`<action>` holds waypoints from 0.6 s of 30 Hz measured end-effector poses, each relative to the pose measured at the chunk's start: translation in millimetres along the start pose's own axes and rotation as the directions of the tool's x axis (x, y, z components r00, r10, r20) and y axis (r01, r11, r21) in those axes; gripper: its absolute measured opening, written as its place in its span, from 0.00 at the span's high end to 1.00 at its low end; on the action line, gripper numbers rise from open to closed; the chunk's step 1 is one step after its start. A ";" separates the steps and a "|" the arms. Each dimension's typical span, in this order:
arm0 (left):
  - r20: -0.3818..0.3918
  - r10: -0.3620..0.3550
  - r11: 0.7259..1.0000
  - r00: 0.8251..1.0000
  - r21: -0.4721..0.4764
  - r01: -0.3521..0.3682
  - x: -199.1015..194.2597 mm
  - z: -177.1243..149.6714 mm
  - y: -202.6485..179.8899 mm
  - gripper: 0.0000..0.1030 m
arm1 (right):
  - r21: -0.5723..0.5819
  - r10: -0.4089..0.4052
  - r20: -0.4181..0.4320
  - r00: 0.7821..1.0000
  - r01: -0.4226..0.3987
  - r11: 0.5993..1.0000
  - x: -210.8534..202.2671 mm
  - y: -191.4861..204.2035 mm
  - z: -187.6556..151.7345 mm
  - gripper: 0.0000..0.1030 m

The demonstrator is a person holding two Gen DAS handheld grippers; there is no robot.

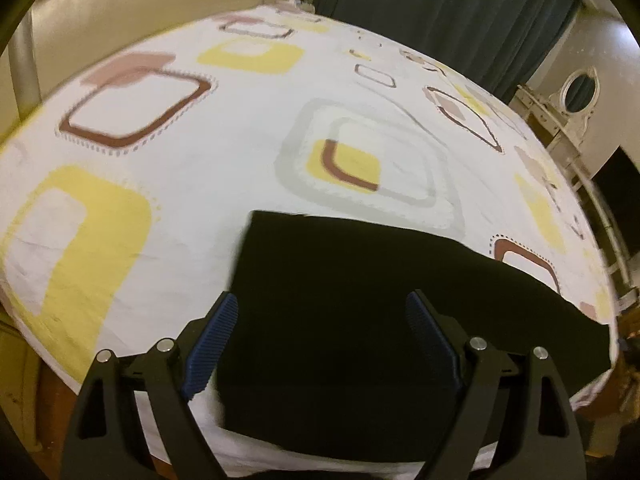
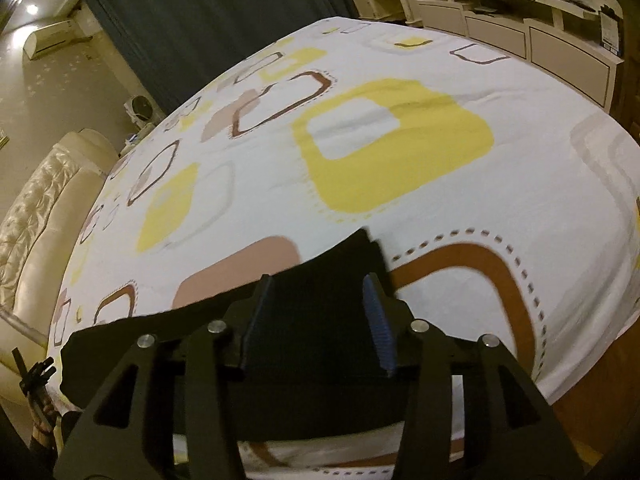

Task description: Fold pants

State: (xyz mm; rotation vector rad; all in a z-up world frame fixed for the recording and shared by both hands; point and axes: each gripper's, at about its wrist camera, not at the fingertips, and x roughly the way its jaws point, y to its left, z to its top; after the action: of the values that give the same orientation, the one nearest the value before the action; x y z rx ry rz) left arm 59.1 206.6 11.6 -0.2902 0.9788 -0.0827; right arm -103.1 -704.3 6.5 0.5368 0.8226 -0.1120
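With the left hand-held gripper spread wide and the right hand-held gripper partly spread, neither pinching anything, the black pants lie folded near the bed edge, where a dragging finger could undo the fold.

A bed covered by a white sheet printed with yellow, brown and grey rounded squares fills both wrist views. Black pants, folded into a flat dark panel, lie directly on the sheet near its closest edge.
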 end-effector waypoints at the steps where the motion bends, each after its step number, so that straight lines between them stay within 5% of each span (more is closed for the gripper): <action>1: -0.012 -0.013 1.000 1.000 -0.010 0.013 3.7 1.8 10.1 0.17 | -0.003 0.001 0.000 1.000 -0.001 1.000 -0.7 3.5 -3.1 0.54; 6: -0.099 -0.153 0.983 0.983 -0.114 0.141 32.6 6.3 50.2 0.18 | -0.027 0.004 -0.013 1.000 -0.004 1.000 1.6 23.8 -20.0 0.50; 10: -0.135 -0.293 0.952 0.947 -0.134 0.276 50.5 10.9 40.3 0.18 | -0.027 0.013 -0.028 1.000 -0.013 1.000 5.3 37.1 -29.7 0.50; 12: -0.146 -0.305 0.948 0.941 -0.141 0.286 57.6 12.4 36.5 0.18 | -0.022 0.023 -0.030 0.999 -0.023 0.999 6.7 42.0 -32.3 0.50; 13: -0.142 -0.303 0.948 0.942 -0.146 0.282 59.7 12.7 34.9 0.26 | -0.019 0.028 -0.032 0.999 -0.028 0.999 7.7 45.2 -34.0 0.50; 16: -0.163 -0.198 0.974 0.966 -0.142 0.176 62.3 14.4 34.2 0.72 | -0.025 0.036 -0.037 0.999 -0.037 0.999 10.8 54.6 -36.6 0.50; 18: -0.168 -0.177 0.975 0.970 -0.164 0.149 59.6 15.4 34.3 0.83 | -0.035 0.037 -0.037 0.999 -0.038 0.999 12.4 59.9 -37.3 0.50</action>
State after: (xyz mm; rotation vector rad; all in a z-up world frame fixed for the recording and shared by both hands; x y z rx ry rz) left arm 103.1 230.7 -38.0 -0.5095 1.1439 -0.1889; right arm -101.6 -632.8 1.5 0.5216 0.8484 -0.0533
